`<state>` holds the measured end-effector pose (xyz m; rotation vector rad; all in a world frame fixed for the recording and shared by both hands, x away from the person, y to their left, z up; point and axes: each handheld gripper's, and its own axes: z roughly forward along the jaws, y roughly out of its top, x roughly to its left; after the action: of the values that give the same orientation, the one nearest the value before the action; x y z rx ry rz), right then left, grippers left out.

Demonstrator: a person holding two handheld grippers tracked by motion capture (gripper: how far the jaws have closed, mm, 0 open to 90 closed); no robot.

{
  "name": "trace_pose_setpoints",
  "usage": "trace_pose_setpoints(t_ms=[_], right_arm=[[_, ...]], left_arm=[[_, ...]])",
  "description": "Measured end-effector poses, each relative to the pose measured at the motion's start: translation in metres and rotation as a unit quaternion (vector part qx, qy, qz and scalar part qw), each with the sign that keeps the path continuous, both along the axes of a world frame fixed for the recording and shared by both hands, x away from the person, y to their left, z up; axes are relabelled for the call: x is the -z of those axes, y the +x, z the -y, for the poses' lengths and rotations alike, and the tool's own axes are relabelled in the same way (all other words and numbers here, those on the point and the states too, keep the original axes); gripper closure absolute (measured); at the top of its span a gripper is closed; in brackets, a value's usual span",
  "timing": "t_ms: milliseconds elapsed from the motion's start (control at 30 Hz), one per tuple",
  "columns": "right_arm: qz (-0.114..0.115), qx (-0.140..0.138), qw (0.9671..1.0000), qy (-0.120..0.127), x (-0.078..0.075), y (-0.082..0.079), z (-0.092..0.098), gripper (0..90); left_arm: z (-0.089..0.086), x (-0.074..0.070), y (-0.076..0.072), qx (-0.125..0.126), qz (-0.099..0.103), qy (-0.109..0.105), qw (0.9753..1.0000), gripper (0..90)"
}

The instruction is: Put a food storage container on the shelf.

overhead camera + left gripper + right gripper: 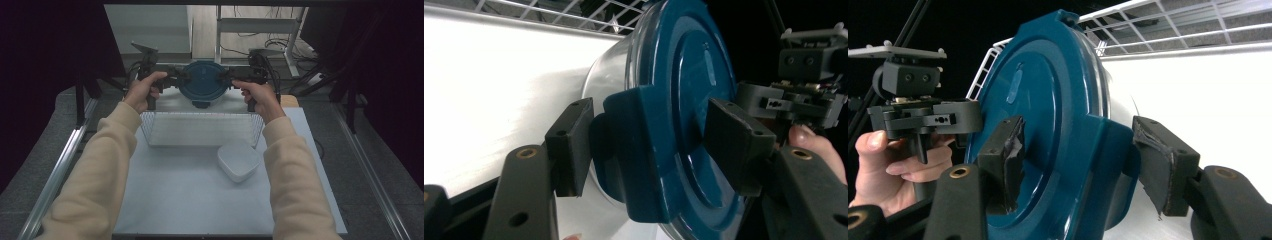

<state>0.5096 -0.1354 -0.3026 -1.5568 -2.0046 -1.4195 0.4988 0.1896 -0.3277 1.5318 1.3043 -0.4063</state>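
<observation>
**Both grippers take the blue-lidded container by its side clips**

Nearest the person, a white lidded box [238,161] sits on the table [180,200], just in front of the right corner of a white wire basket [200,129]. Neither gripper is near it.

Beyond the basket, at the far edge of the table, stands the round container [202,82] with its blue lid [684,100]. It sits between the two grippers, with the left gripper [176,76] on one side and the right gripper [229,76] on the other. In the left gripper view the jaws straddle a blue latch tab [634,150] on the lid's rim, one pad on the container's side of it and one on the lid's face; they look close to gripping but not fully clenched, though the angle makes contact hard to judge. The right gripper view shows the same on the opposite tab [1108,160], with the jaws spread around it and a gap on the outer side.

The step in hand seems to be seating both grips on the latches. The next move probably calls for closing on both tabs evenly, then either prying them outward to free the lid or lifting the container level towards the basket.
</observation>
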Motion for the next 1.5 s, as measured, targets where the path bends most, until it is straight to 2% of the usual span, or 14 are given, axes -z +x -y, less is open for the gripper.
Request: trace_pose_setpoints(t_ms=[300, 433, 467, 500, 533, 767, 833, 867, 900, 933, 1067, 1167, 1300, 1500], right_arm=[[-0.022, 0.014, 0.9995, 0.015, 0.011, 0.008, 0.004, 37.8], [-0.01, 0.023, 0.9997, -0.007, 0.007, 0.003, 0.001, 29.9], [0.03, 0.044, 0.9981, -0.031, -0.002, -0.005, -0.001, 22.5], [0.03, 0.044, 0.9981, -0.031, -0.002, -0.005, -0.001, 22.5], [0.057, 0.05, 0.9958, -0.05, -0.01, -0.013, 0.0, 17.6], [0.13, 0.021, 0.9857, -0.106, -0.026, -0.052, 0.005, 12.7], [0.143, 0.011, 0.9845, -0.101, -0.026, -0.066, 0.008, 12.7], [0.161, 0.002, 0.9807, -0.111, -0.025, -0.082, 0.012, 12.7], [0.161, 0.002, 0.9807, -0.111, -0.025, -0.082, 0.012, 12.7], [0.176, -0.002, 0.9759, -0.129, -0.024, -0.099, 0.017, 12.7], [0.199, -0.015, 0.9719, -0.126, -0.02, -0.127, 0.025, 12.8], [0.221, -0.023, 0.965, -0.139, -0.013, -0.154, 0.034, 13.4], [0.239, -0.035, 0.9591, -0.147, 0.005, -0.182, 0.048, 14.7], [0.242, -0.035, 0.9576, -0.153, 0.036, -0.206, 0.068, 16.8]], left_arm=[[0.002, 0.007, 0.005, -0.007, 0.006, -0.01, 0.9999, 37.9], [0.001, 0.001, -0.001, -0.019, 0.042, 0.036, 0.9983, 31.3], [0.0, -0.003, -0.005, -0.027, 0.057, 0.047, 0.9969, 26.5], [-0.002, -0.005, -0.007, -0.031, 0.064, 0.05, 0.9962, 26.5], [-0.005, -0.011, -0.016, -0.044, 0.084, 0.064, 0.9935, 21.8], [-0.01, -0.026, -0.064, -0.045, 0.153, 0.094, 0.9827, 19.7], [-0.01, -0.027, -0.087, -0.039, 0.184, 0.112, 0.9758, 19.8], [-0.011, -0.025, -0.106, -0.038, 0.207, 0.122, 0.97, 20.1], [-0.011, -0.025, -0.106, -0.038, 0.207, 0.122, 0.97, 20.5], [-0.011, -0.019, -0.125, -0.04, 0.22, 0.132, 0.9657, 20.6], [-0.01, -0.007, -0.152, -0.034, 0.233, 0.148, 0.9604, 21.4], [-0.008, 0.007, -0.175, -0.019, 0.244, 0.165, 0.9556, 21.8], [-0.001, 0.027, -0.197, -0.005, 0.263, 0.206, 0.9426, 21.2], [0.004, 0.065, -0.213, 0.0, 0.242, 0.209, 0.9475, 21.5]])
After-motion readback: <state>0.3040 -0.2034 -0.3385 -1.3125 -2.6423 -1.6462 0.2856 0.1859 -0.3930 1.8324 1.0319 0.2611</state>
